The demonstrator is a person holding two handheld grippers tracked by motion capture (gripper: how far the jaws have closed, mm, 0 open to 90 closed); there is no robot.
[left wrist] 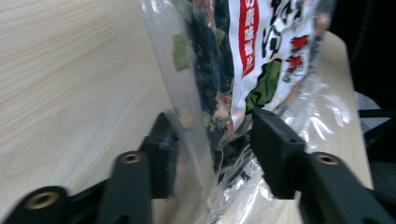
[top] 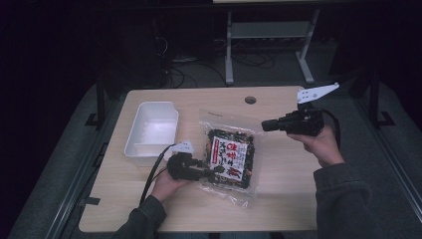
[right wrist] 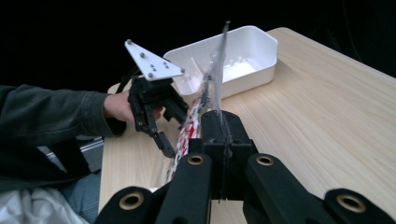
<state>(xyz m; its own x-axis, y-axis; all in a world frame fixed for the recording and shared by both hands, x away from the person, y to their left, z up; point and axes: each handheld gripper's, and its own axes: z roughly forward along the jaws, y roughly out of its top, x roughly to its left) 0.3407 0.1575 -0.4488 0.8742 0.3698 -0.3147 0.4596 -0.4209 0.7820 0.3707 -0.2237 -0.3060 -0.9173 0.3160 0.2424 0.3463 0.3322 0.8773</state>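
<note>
The snack bag (top: 230, 158) lies on the table (top: 278, 199), its far edge pinched between the right gripper (right wrist: 223, 122)'s closed jaws. The left gripper (left wrist: 215, 140)'s jaws straddle its near end; whether the pads press is hard to tell. A white tub (top: 152, 130) sits just beside it.

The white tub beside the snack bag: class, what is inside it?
The white tub holds nothing on the floor and walls that show. In the right gripper view, the snack bag edge and the left tool cover its near corner, so that part cannot be checked.
</note>
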